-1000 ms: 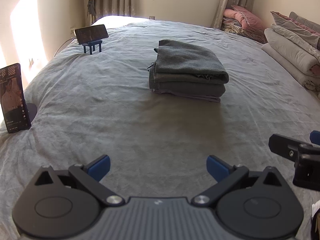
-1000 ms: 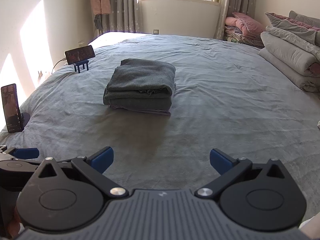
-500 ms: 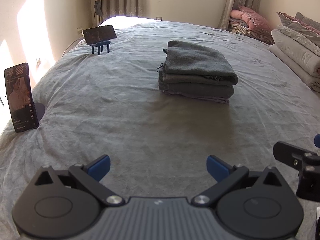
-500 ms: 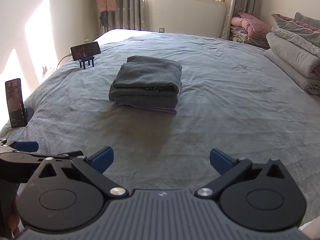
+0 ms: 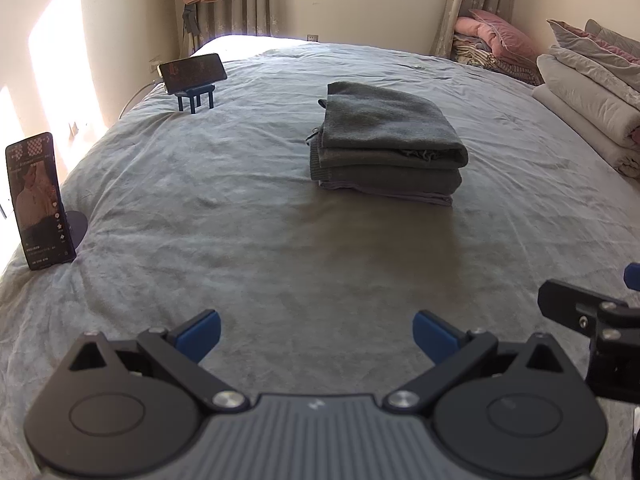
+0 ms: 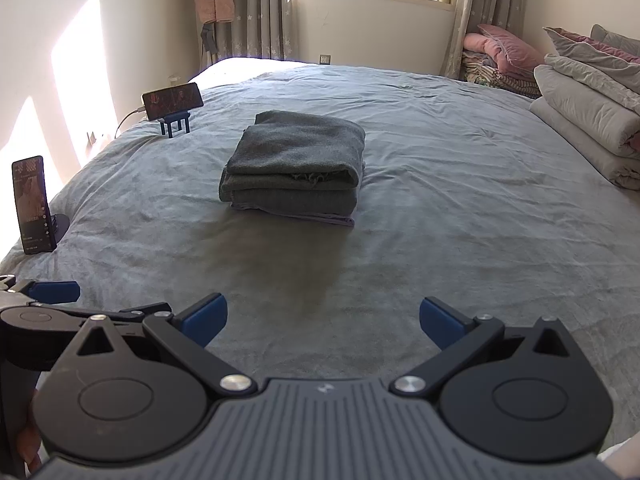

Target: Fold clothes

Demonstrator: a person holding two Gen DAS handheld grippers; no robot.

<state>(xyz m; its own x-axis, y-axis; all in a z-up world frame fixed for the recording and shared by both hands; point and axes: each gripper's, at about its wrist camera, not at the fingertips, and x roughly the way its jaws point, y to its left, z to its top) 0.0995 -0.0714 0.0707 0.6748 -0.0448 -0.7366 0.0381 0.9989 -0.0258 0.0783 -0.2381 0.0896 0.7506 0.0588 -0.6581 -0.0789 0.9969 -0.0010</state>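
Clothes of dark grey knitted fabric lie folded in a squared stack [image 5: 386, 148] on the wide grey-blue bedspread [image 5: 240, 240], a little above the middle of the left wrist frame and just left of centre in the right wrist frame, with a thin lilac layer [image 6: 328, 218] showing at the stack's bottom edge. The folds face the cameras and the layers sit one on another fairly evenly, so the pile lies as the task would want it; whether more pieces wait out of sight cannot be told. Left gripper [image 5: 316, 334], black with blue pads, sits at the bottom of its own frame with its jaws spread wide and nothing between them, well short of the stack. Right gripper [image 6: 322, 318] looks the same, jaws wide and empty, its edge also showing at the lower right of the left wrist frame. Both point at the pile from the near side of the bed, probably because that gives a clear look at it. At the left edge an upright black phone on a round stand [image 5: 38, 204] and, upper left, a sideways phone on a small blue stool-shaped holder [image 5: 192, 76] face the bed. Folded pale quilts [image 6: 588, 116] lie piled at the right.
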